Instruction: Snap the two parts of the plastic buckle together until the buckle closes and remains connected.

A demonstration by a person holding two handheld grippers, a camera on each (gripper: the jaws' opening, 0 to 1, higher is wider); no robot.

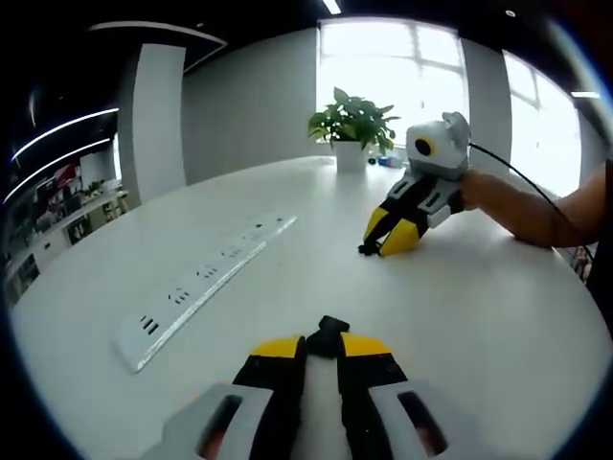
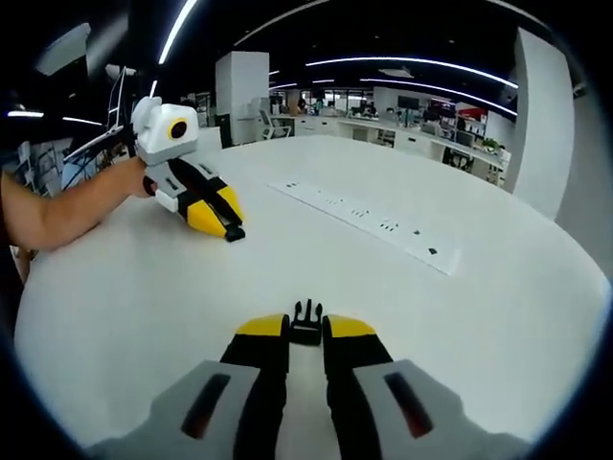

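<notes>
At the bottom of the left gripper view, my left gripper [image 1: 321,347] is shut on a small black buckle part [image 1: 331,333] just above the white table [image 1: 479,326]. My right gripper [image 1: 388,240] faces it from across the table, its yellow tips down near the surface with a black piece [image 1: 366,250] at them. In the right gripper view, my right gripper [image 2: 306,332] is shut on the black pronged buckle part [image 2: 306,321], prongs pointing away. The left gripper [image 2: 223,223] sits far left with a black piece [image 2: 234,234] at its tip. The two parts are well apart.
A long white power strip [image 1: 201,278] [image 2: 369,216] is set into the table beside the gap between the grippers. A potted plant [image 1: 351,129] stands at the far edge by a bright window. A person's forearm [image 1: 532,206] [image 2: 67,211] reaches in. Office desks lie beyond.
</notes>
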